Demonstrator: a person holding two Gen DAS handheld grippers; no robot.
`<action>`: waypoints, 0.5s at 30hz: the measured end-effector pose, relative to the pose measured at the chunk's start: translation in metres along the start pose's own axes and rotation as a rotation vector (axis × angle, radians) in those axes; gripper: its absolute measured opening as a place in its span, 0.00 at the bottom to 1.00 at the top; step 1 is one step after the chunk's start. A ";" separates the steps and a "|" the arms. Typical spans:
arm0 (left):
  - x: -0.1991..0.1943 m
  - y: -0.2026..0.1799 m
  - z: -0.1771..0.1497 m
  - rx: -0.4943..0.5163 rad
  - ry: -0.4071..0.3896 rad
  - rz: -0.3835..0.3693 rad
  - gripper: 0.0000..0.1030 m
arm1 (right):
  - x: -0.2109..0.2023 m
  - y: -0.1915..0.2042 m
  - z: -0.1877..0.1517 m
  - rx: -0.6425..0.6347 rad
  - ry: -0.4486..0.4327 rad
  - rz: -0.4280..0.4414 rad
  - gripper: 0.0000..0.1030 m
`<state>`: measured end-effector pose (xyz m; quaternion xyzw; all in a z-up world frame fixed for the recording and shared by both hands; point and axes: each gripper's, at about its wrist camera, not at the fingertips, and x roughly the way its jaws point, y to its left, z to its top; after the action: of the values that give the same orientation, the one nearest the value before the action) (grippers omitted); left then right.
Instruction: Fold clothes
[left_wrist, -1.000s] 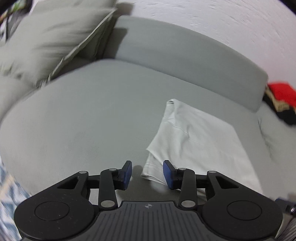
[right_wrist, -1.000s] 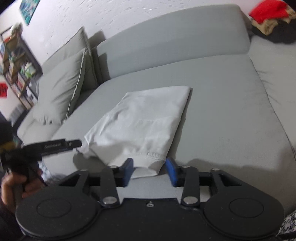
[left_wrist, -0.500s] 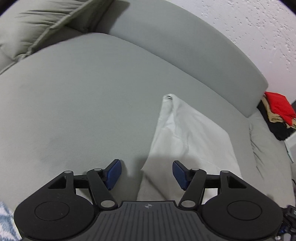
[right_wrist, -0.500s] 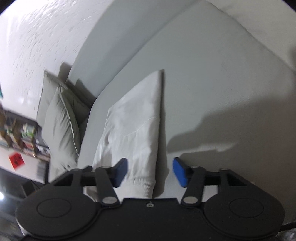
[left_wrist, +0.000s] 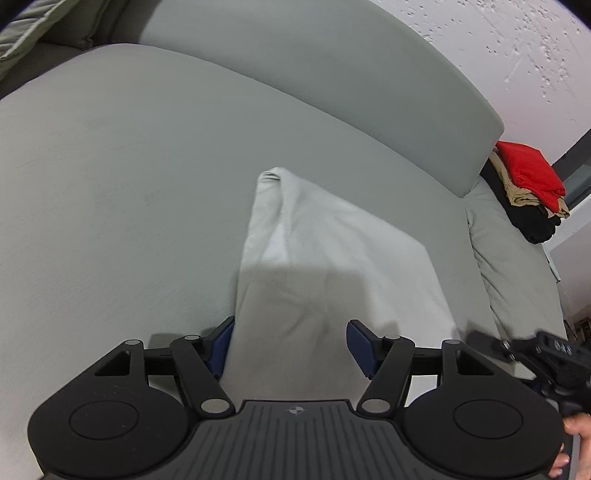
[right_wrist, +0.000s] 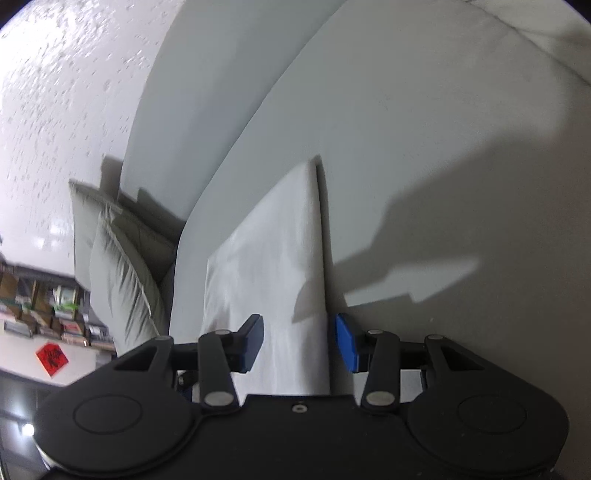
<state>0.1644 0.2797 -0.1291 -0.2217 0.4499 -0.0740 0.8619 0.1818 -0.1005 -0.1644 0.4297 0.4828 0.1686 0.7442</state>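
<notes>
Since the earlier frames both grippers have come down and forward onto the near end of the garment, which then lay ahead of their fingertips and now runs between them; the left gripper's jaws stand wider than before.

The grey sofa (left_wrist: 129, 206) fills both views, its backrest (left_wrist: 332, 81) against a speckled white wall (left_wrist: 517, 44). Two grey cushions (right_wrist: 118, 266) lean at the far end in the right wrist view. A stack of red, tan and black clothes (left_wrist: 528, 188) sits on the seat beyond the backrest.

The white garment (left_wrist: 332, 266), folded into a long strip, lies flat on the seat cushion, its near end under both grippers.

Left gripper (left_wrist: 291, 345): fingers wide, straddling the garment's left edge; the left pad sits against or just beside the fabric, the right pad apart above it. No grip evident.

Right gripper (right_wrist: 299, 341): fingers at a moderate gap, straddling the garment's right edge; pads not pressing the cloth.

A hand (left_wrist: 576, 450) shows at the lower right of the left wrist view.
</notes>
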 end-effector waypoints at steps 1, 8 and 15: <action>0.004 -0.002 0.002 0.006 0.004 -0.002 0.57 | 0.006 0.001 0.004 0.002 -0.006 0.002 0.40; 0.021 -0.022 0.008 0.032 -0.003 0.059 0.36 | 0.035 0.003 0.023 -0.010 -0.076 0.012 0.34; 0.001 -0.081 -0.022 0.216 -0.130 0.286 0.10 | 0.028 0.020 0.013 -0.157 -0.164 -0.056 0.04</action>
<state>0.1528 0.2006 -0.1048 -0.0658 0.4098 0.0159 0.9097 0.2097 -0.0761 -0.1622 0.3688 0.4176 0.1493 0.8169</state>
